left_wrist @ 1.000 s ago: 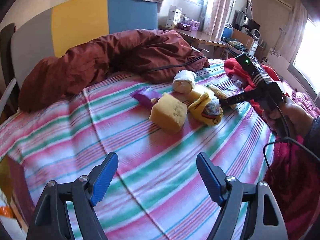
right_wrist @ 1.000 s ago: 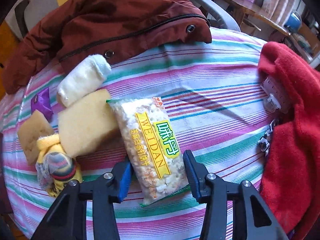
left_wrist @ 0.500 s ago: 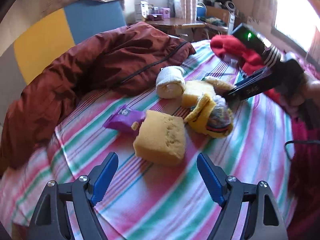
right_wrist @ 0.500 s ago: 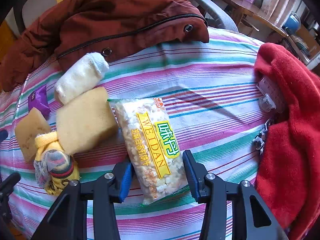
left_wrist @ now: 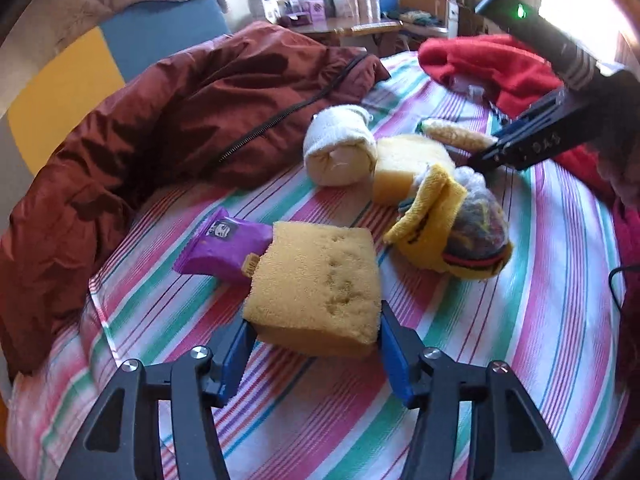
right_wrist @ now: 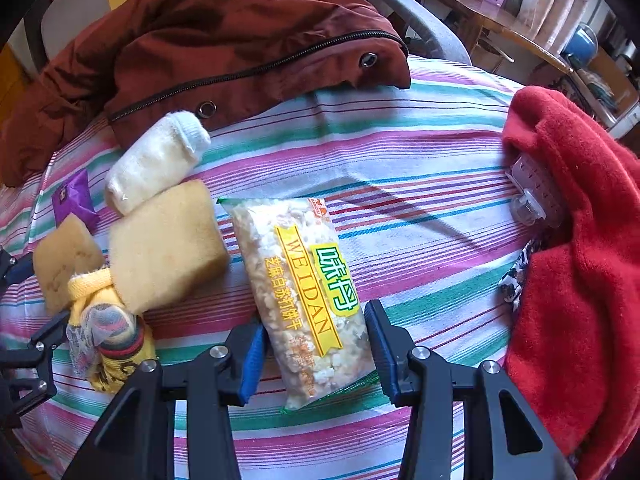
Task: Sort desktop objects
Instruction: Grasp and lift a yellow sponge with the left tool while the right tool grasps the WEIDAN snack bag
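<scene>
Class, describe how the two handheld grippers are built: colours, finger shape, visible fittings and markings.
Both the left gripper and right gripper have black open-framed arms, silver bolts and flat blue pads. Seen from the left wrist, the right gripper's black body carries a green light, white lettering and a black cable.

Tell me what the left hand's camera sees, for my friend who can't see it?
The left gripper is closing on a yellow sponge lying on a striped cloth. Behind it sit a purple packet, a white sock roll, a yellow sock and a brown jacket.
</scene>
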Demonstrator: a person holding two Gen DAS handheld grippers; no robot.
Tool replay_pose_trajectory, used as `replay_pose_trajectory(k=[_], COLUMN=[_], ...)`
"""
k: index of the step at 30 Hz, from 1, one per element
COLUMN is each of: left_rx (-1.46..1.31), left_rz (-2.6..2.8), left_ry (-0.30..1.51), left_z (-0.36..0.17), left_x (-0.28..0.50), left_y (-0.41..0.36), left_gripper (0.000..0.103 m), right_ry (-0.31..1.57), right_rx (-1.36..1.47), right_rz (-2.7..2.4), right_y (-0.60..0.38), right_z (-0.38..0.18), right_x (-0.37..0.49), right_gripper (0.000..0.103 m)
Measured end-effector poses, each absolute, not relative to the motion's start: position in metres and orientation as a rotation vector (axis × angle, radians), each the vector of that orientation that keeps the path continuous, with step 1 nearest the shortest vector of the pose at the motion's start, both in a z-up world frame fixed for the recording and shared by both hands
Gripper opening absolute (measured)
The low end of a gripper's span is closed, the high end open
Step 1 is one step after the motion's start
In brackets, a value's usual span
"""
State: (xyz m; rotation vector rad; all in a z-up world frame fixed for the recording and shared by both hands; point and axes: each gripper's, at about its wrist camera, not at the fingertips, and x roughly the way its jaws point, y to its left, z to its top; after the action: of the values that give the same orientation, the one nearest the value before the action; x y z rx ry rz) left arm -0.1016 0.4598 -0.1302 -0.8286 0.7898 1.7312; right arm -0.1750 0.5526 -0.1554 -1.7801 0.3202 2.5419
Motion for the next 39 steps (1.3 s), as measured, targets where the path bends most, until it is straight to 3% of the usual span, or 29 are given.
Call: replay_pose_trajectory(k=[15, 26, 39], left_rx=[-0.906, -0.912, -0.93], left_rz=[1.971, 2.118, 2.236], left_ry=[0.549, 0.471, 0.409], left_z=[-0.096, -0.059, -0.039], left_x=[-0.089, -0.083, -0.078], left_y=[0.39, 0.335, 0.273], left_gripper=[0.058, 0.058, 0.058], right_ry=[0.266, 0.288, 0.451], right_rx=[-1.77, -1.735, -1.573], right_rz=[2.515, 2.494, 2.496], right_y=[0.539, 0.529, 0.536], right_z=[-0.154, -0.149, -0.129], right_x=[-0.168, -0.16, -0.147], right_gripper=[0.047, 0.046, 0.044])
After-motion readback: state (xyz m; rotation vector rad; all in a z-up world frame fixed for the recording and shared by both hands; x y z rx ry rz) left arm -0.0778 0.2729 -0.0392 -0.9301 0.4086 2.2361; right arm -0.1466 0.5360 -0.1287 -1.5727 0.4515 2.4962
